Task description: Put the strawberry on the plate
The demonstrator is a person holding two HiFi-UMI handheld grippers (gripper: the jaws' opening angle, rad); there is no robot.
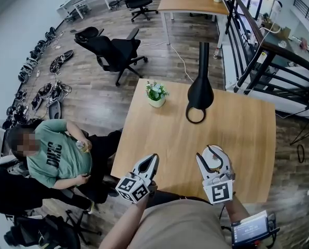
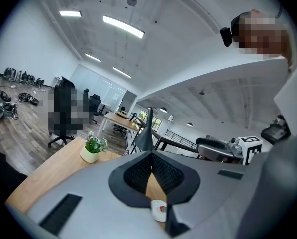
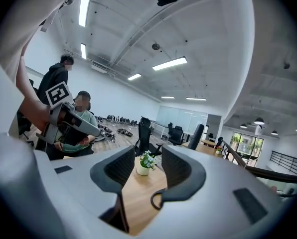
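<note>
The left gripper (image 1: 151, 160) and the right gripper (image 1: 211, 150) have white, leaf-shaped shells lined in black. Each is backed by a cube (image 1: 133, 188) printed with black-and-white square markers. Their inner pads (image 2: 138, 174) are black and ribbed, and dark rectangular slots (image 2: 62, 213) sit in the pale grey housing. At six o'clock in the head view is a tan shirt (image 1: 181, 224); at four o'clock is a black device (image 1: 252, 228) with a lit screen.

Head view: high up, looking steeply down on table (image 1: 237, 139), near edge at bottom. View on left gripper (image 1: 153, 157): low, close behind jaws, about level, facing far-right across table. View on right gripper (image 1: 210, 150): same height, facing far-left. All three share plant (image 1: 156, 94) and far tabletop.
</note>
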